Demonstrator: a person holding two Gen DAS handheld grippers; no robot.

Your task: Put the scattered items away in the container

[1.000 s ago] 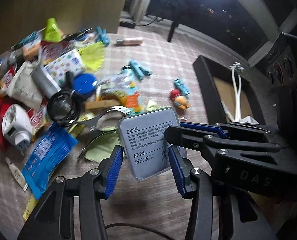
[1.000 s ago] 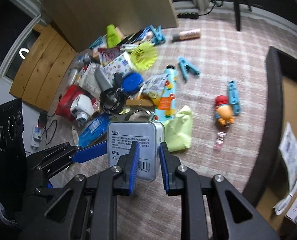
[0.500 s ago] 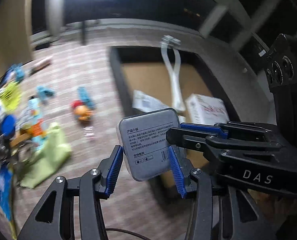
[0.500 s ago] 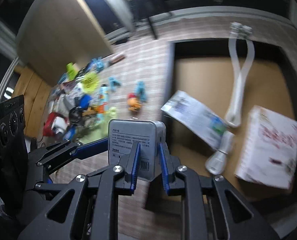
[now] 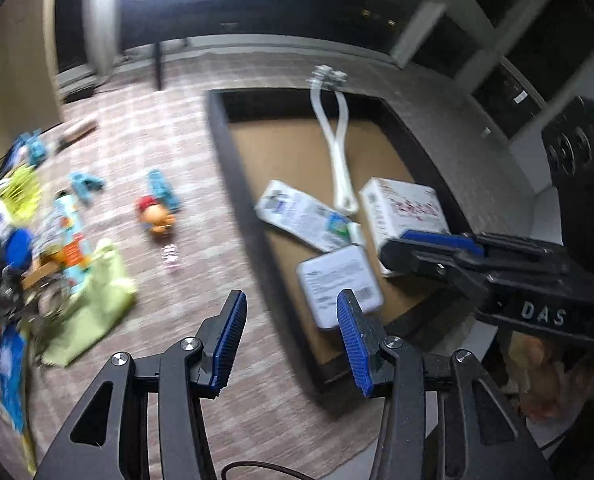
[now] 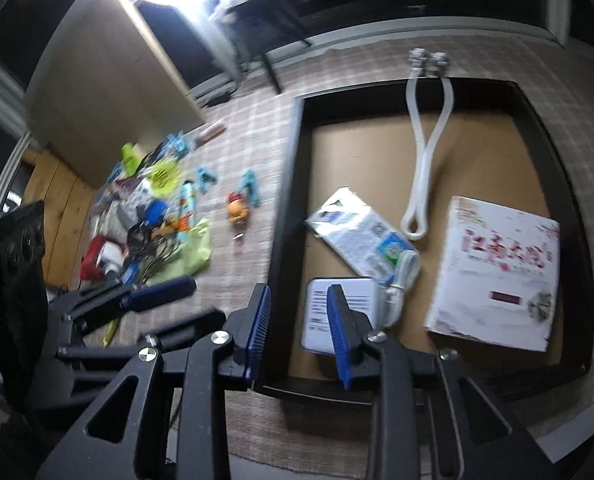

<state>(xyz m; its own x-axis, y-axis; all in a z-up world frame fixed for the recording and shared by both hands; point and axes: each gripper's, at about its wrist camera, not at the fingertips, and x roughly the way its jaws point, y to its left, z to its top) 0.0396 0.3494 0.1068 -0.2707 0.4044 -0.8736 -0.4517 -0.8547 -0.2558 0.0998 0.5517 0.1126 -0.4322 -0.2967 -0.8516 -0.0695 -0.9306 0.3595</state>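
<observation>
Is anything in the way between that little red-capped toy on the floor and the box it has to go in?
Only the box's own dark side wall. The floor between the toy figure and the box is bare, so it would just need lifting over the wall.

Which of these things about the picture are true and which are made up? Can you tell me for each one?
1. The silver tin lies inside the box. True.
2. The right gripper is squeezing the tin. False: its jaws have just been opening and nothing is between them; the tin lies below.
3. The white book with red writing is out on the carpet. False: it lies in the box, beside the tin.
4. A little toy figure with a red cap lies on the carpet outside the box. True.
5. The left gripper holds the green cloth. False: its jaws stand open and empty; the cloth lies on the carpet.
</observation>
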